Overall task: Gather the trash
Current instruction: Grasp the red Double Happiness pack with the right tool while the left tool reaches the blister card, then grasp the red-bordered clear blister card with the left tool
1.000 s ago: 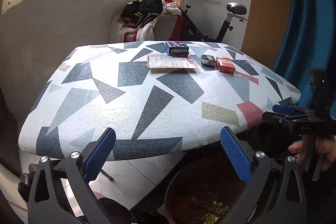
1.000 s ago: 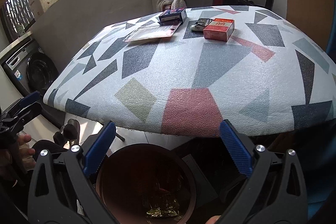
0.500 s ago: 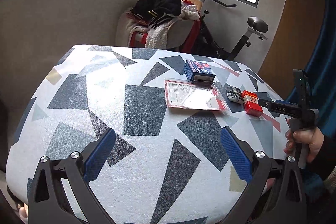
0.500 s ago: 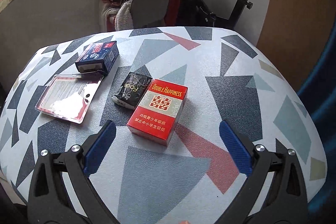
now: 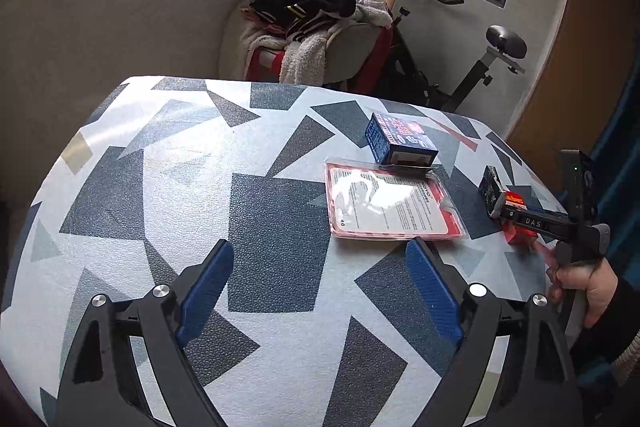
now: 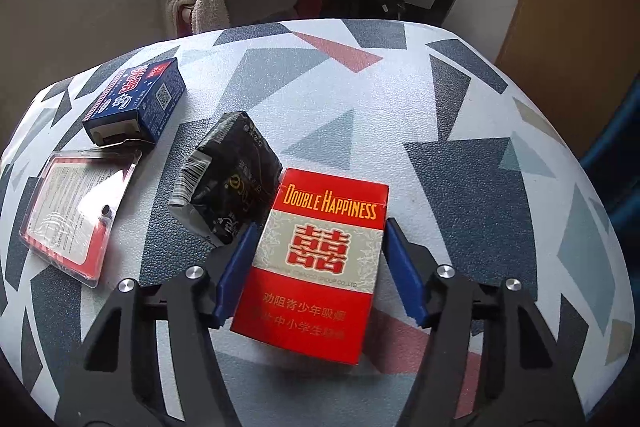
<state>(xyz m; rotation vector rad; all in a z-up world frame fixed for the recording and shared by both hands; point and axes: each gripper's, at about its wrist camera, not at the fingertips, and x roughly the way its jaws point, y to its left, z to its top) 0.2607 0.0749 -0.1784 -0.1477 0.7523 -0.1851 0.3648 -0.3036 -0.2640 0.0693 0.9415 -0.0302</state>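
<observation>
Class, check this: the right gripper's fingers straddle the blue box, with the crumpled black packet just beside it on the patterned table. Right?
Not quite. The right wrist view shows the right gripper straddling the red cigarette pack, not the blue box. The crumpled black packet beside it is correct.

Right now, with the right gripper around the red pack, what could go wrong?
1. The crumpled black pack lies against the red pack, right by the right gripper's left finger; the jaws, which have just been closing, may nudge or pinch it.
2. Its pads hardly look seated on the red pack yet, so lifting now may drop it.
3. The left gripper is open near the blister card; the hands could collide.
</observation>
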